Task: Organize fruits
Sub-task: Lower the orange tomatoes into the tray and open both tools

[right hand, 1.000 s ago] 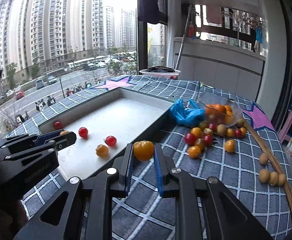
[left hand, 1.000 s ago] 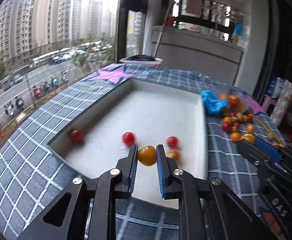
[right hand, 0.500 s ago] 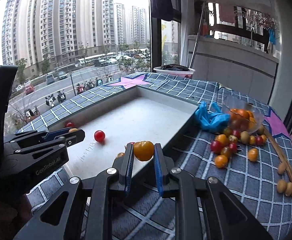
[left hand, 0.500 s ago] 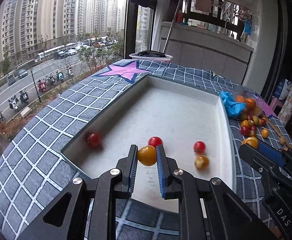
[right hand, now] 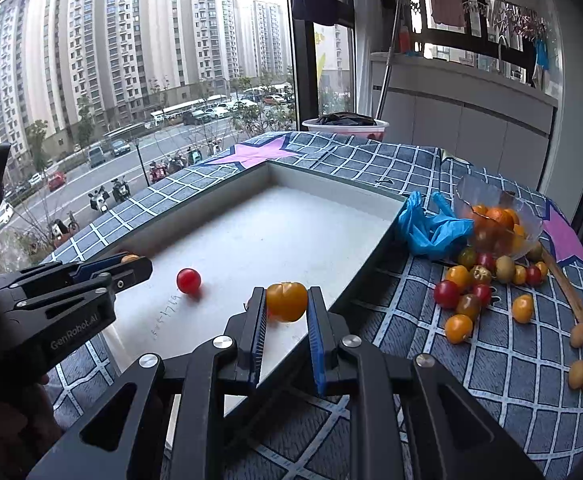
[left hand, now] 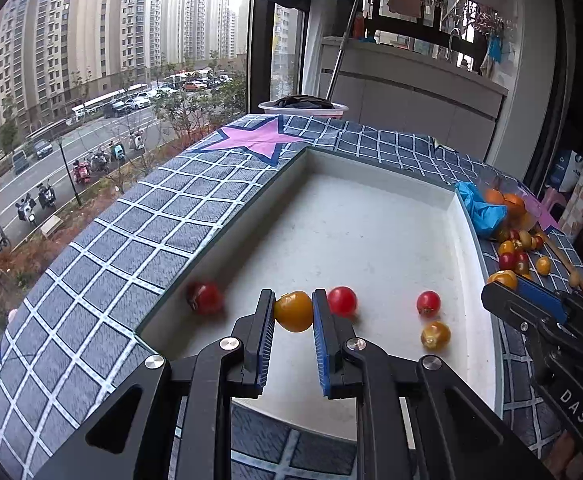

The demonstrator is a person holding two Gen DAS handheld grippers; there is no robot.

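Left wrist view: the left gripper (left hand: 293, 312) is clamped on a yellow-orange tomato (left hand: 293, 311), held over the near part of the white tray (left hand: 457, 208). The tomato is nearly round, so no long axis can be told. On the tray floor lie three red tomatoes, one just right of the fingers (left hand: 342, 300), and a small orange one (left hand: 435, 335) at the near right.

In the right wrist view, the right gripper (right hand: 287, 302) pinches another orange tomato (right hand: 287, 301), lobed with its dimple upward, above the tray's near right rim. To the right, loose tomatoes (right hand: 469, 292) lie on the checked cloth (right hand: 503, 360) beside a blue glove (right hand: 431, 228) and glass bowl (right hand: 491, 200).
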